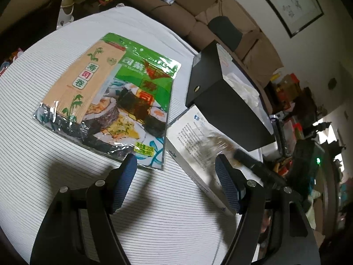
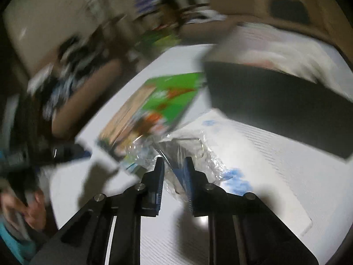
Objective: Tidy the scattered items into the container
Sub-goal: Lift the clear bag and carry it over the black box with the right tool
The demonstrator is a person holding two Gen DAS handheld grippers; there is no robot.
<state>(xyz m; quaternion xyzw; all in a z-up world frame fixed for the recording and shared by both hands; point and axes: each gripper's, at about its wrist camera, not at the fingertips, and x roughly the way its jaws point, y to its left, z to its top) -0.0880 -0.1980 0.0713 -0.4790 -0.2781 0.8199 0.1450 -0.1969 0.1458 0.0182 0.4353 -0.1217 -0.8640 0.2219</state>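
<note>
A green sushi seaweed pack point(image 1: 110, 101) lies flat on the white striped tablecloth point(image 1: 44, 176). A black open box point(image 1: 222, 101) stands to its right, with white stuff inside. A white printed box point(image 1: 198, 154) lies in front of the black box. My left gripper point(image 1: 174, 167) is open and empty, just short of the pack's near edge. In the blurred right wrist view, my right gripper point(image 2: 174, 167) is shut on a crinkled clear plastic bag point(image 2: 189, 152) above the white box point(image 2: 253, 172). The pack point(image 2: 154, 108) and black box point(image 2: 275, 103) lie beyond.
A brown sofa point(image 1: 198, 22) with a dark cushion runs behind the table. Clutter fills the room at the far left and right. The right gripper's arm point(image 1: 260, 167) shows at the right of the left wrist view.
</note>
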